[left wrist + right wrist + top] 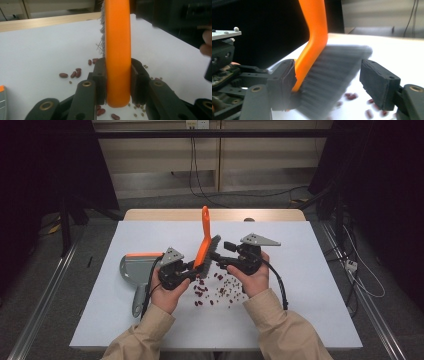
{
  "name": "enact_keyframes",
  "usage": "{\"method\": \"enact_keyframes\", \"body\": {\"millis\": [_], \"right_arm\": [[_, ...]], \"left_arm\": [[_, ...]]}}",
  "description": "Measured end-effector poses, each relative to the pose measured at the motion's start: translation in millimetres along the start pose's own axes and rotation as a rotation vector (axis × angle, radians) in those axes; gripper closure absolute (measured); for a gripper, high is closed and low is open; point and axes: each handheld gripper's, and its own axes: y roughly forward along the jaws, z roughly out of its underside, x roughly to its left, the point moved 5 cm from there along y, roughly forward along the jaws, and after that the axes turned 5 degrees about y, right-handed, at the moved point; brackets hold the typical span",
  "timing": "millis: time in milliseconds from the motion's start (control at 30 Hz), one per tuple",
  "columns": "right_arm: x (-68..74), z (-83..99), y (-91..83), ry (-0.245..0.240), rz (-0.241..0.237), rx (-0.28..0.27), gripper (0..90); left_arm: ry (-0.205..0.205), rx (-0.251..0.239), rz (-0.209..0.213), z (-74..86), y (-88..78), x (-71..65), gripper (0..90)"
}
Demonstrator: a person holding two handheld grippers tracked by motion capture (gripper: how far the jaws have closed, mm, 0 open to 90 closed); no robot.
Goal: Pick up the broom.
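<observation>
two handheld grippers meet over a white table [300, 285], w/ an orange hand brush [204, 239] between them. the left gripper [192, 268] is clamped tight on the brush's low end: in the left gripper view its black pads [100, 82] press both flat sides of the orange plastic, which stands upright btwn them and ends in a rounded tip just below the pads. the right gripper [223, 255] stands wide; in the right gripper view the brush head sits inside the gap, one pad [285, 80] right at the orange back, the other pad [378, 83] clear of the bristle tips, so no grip there.

the brush: smooth bright-orange plastic, a long flat handle that bends partway and rises up and away from the person, a hole near its far tip. dark grey bristles [332, 75] fan off one side of the lower part, facing the right gripper; they look blurred in the right gripper view. it's held near mid-table, above a scatter of small dark-red beans [212, 292] mixed w/ tinier tan bits [145, 66].

a grey dustpan [134, 270] w/ an orange strip on its far edge lies flat at the left, its handle pointing toward the person, just beside the left hand [167, 292]. the right hand [255, 277] cups its gripper from below. tan sleeves [280, 330] enter from the bottom edge.
</observation>
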Motion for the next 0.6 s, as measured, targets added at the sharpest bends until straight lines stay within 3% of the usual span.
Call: {"method": "enact_keyframes", "body": {"millis": [33,100,167,200,267,367,467,533,600], "right_arm": [[5.0,3.9,5.2,0.046,-0.034,0.003,31.3],[7.8,5.4,10.5,0.064,-0.027,-0.001,31.4],[9.7,5.0,13.0,0.087,-0.042,-0.008,32.2],[12.0,3.8,16.3,0.124,-0.027,-0.021,29.2],[12.7,3.4,17.3,0.134,-0.006,-0.017,29.4],[15.0,1.4,18.9,0.201,0.010,-0.038,34.1],[16.6,0.4,21.5,0.204,0.036,-0.043,36.8],[19.1,0.1,23.1,0.234,0.042,-0.044,41.6],[19.0,-0.1,23.7,0.225,0.056,-0.041,42.1]], "left_arm": [[0.004,-0.003,-0.006,-0.2,-0.1,-0.7,70.8],[0.012,-0.016,-0.008,-1.1,0.4,-5.1,70.7],[0.057,-0.005,-0.011,-0.8,1.5,-12.1,70.7],[0.080,-0.006,-0.022,-0.5,2.3,-15.3,70.0],[0.115,-0.012,-0.034,-1.3,1.7,-17.6,69.7],[0.148,-0.041,-0.058,-4.9,-1.9,-21.6,68.9],[0.169,-0.060,-0.067,-8.4,-4.4,-26.0,68.6],[0.197,-0.068,-0.082,-10.4,-5.4,-30.5,67.4],[0.207,-0.072,-0.086,-11.9,-5.0,-33.0,66.8]]}}
